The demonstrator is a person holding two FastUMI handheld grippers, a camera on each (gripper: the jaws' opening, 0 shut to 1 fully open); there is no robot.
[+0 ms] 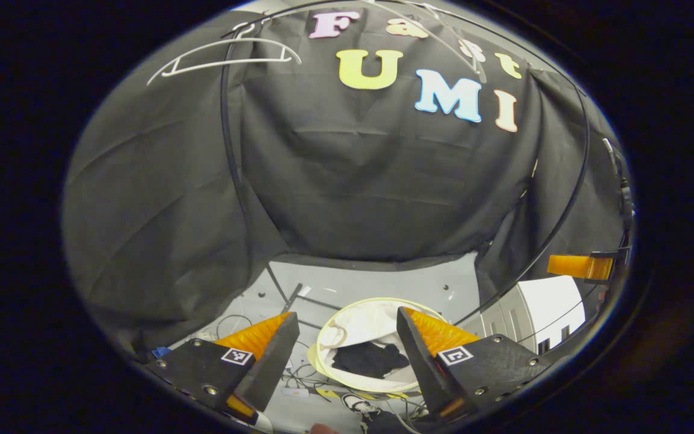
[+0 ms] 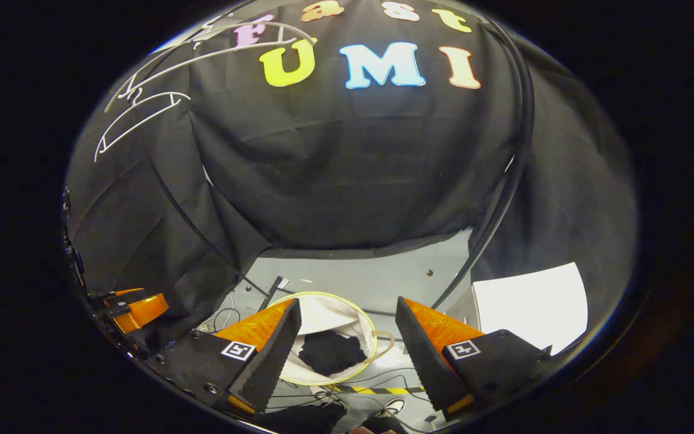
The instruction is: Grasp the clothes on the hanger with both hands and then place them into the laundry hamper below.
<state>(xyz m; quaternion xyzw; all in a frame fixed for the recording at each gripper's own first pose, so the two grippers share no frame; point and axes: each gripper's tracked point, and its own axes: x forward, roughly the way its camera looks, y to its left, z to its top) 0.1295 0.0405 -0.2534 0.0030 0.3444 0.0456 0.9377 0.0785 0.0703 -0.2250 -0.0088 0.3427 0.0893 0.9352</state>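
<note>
A white round laundry hamper (image 1: 353,322) (image 2: 329,313) stands on the grey floor below, with a black garment (image 1: 370,359) (image 2: 330,352) lying crumpled inside it. A bare white hanger (image 1: 226,57) (image 2: 136,117) hangs at the upper left on a thin rail. My left gripper (image 1: 347,316) is open above the hamper, nothing between its fingers. My right gripper (image 2: 347,304) is also open above the hamper and holds nothing. The right gripper (image 1: 585,265) shows at the right edge of the left gripper view, and the left gripper (image 2: 136,310) at the left edge of the right gripper view.
A white cabinet (image 1: 540,310) (image 2: 531,304) stands to the right of the hamper. Thin black rack poles (image 1: 229,163) (image 2: 503,181) arch over the space. Cables (image 1: 311,380) and a person's shoes (image 2: 383,410) lie on the floor near the hamper.
</note>
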